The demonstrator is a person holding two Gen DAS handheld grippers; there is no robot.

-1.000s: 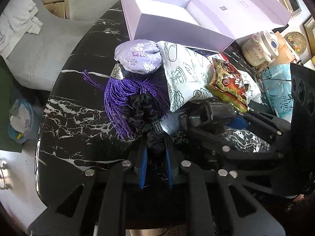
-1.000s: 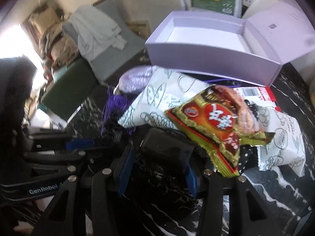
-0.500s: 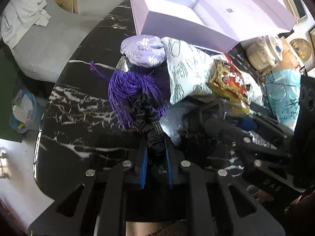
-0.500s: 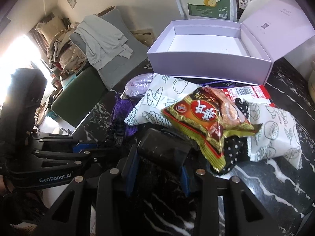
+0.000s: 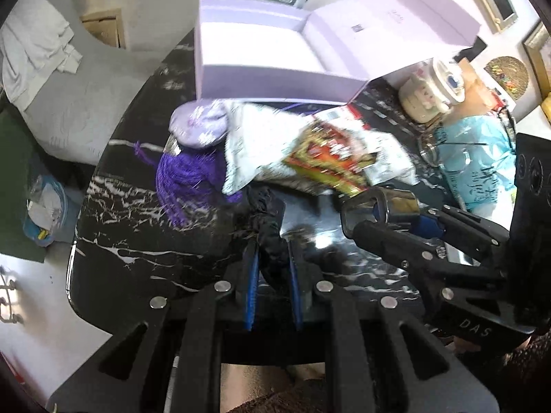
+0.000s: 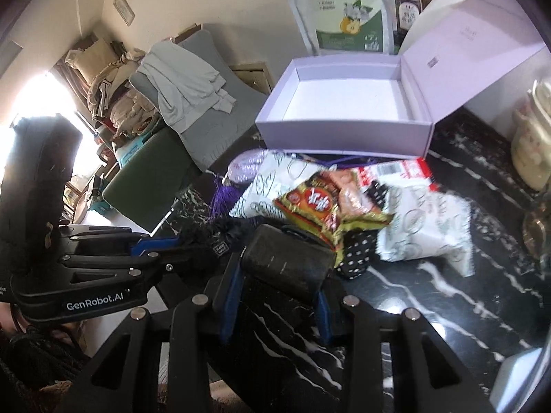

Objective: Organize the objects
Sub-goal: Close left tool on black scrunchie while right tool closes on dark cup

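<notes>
My left gripper (image 5: 270,241) is shut on a black scrunchie (image 5: 267,220), which hangs just above the black marble table (image 5: 137,241). My right gripper (image 6: 280,275) is shut on a black textured case (image 6: 289,261), also lifted; in the left wrist view the case (image 5: 396,203) shows a shiny end. Beyond them lies a pile: a lilac sachet (image 5: 199,127) with a purple tassel (image 5: 186,179), a white patterned packet (image 5: 255,144), a red-gold snack packet (image 6: 327,203) and a polka-dot item (image 6: 358,254). An open, empty lilac box (image 6: 344,137) stands behind the pile.
A cream ceramic jar (image 5: 430,96), glasses (image 5: 434,148) and a light blue bag (image 5: 478,168) crowd the table's right side. The table's rounded edge (image 5: 74,275) drops off at the left, with a grey chair (image 5: 69,103) beyond it. A green pouch (image 6: 344,10) leans behind the box.
Both grippers have risen and drawn back from the pile, carrying the scrunchie and the case. The scrunchie has come away from the purple tassel. The right jaws have narrowed onto the case.
</notes>
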